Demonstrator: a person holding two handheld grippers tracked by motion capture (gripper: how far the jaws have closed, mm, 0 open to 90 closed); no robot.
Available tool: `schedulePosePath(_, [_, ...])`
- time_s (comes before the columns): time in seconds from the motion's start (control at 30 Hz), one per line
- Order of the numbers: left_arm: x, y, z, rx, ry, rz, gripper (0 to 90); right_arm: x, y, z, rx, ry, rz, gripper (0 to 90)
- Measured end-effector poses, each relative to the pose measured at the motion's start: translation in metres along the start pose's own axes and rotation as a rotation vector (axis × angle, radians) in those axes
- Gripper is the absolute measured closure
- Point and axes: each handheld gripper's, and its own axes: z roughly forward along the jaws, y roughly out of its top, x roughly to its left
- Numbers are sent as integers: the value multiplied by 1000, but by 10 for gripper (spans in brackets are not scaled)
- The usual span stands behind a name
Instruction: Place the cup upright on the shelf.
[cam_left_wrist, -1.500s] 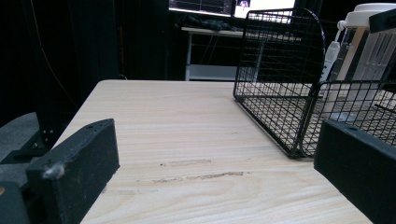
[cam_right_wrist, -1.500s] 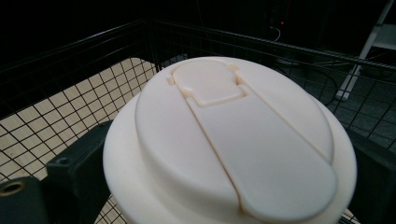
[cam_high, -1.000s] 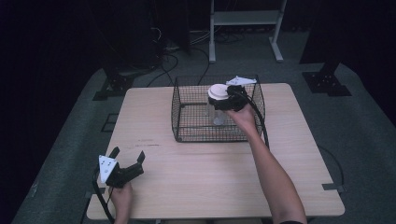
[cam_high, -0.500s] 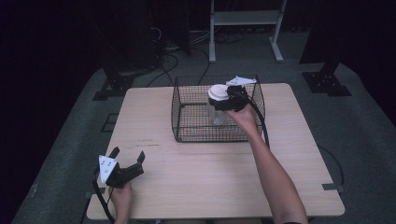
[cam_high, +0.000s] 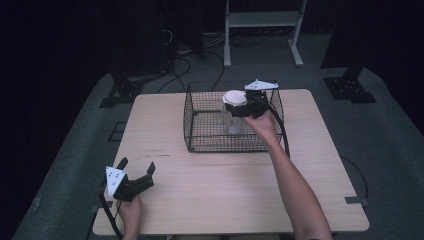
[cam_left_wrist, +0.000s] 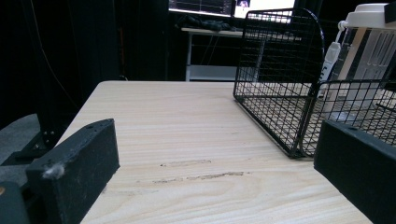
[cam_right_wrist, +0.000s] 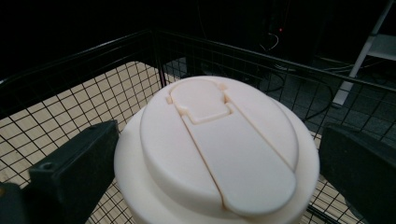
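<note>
A clear bottle with a wide cream flip lid (cam_high: 235, 97) stands upright inside a black wire basket (cam_high: 200, 145) at the back middle of the wooden table (cam_high: 225, 200). My right gripper (cam_high: 237, 106) reaches in from above, its jaws pressed on either side of the lid (cam_right_wrist: 219, 144). The bottle's lower part is hard to make out through the mesh. My left gripper (cam_high: 137, 165) rests near the table's front left corner, open with nothing between its jaws. From there the basket (cam_left_wrist: 280, 93) and the bottle (cam_left_wrist: 369, 46) lie ahead to the right.
Scuff marks (cam_left_wrist: 201, 175) mark the wood just ahead of the left gripper. A metal stand (cam_high: 260, 30) and cables (cam_high: 185, 55) are on the dark floor behind the table. Light wood stretches between the basket and the front edge.
</note>
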Motion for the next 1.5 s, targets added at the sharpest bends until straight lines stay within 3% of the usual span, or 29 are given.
schedulePosePath(0.6, [0, 0, 0, 0, 1, 0, 0, -1, 10, -19, -58, 11, 13, 0])
schedulePosePath(1.03, [-1, 0, 0, 2, 1, 3, 0, 0, 15, -42, -100, 30, 26, 0])
schedulePosePath(1.5, [-1, 0, 0, 2, 2, 7, 0, 10, 17, -63, -119, 48, 0, 0])
